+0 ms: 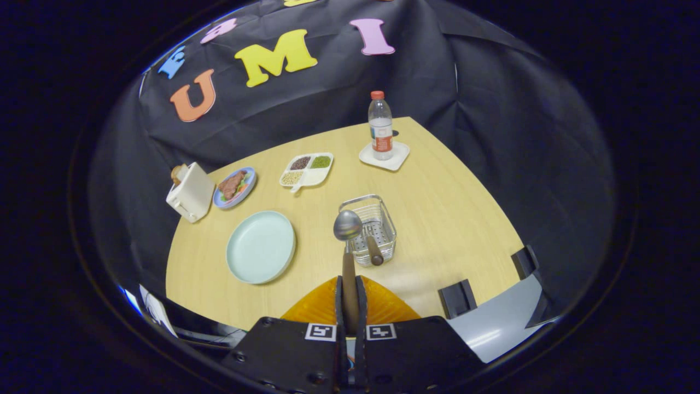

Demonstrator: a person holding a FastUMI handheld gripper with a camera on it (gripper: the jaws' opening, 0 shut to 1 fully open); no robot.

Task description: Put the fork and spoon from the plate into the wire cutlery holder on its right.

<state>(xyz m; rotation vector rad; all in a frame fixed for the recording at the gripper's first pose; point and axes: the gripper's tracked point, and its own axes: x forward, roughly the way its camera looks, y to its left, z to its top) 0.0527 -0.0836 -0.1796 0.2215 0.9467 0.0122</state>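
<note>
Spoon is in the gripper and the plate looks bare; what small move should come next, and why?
Probably carry the wooden-handled metal spoon a little forward and right over the wire cutlery holder, then lower it. The gripper is shut on the spoon's handle, the bowl hangs at the holder's near-left rim, the pale green round plate is bare, and one wooden handle already leans inside the holder.

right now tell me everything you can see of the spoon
The spoon has a shiny metal bowl and a brown, wood-looking handle. The gripper is shut on that handle, both fingers pressing it, so the spoon points straight ahead with its bowl up and beyond the fingertips. It is lifted off the table, the bowl showing against the near left rim of the wire cutlery holder, without visibly touching it.
</note>
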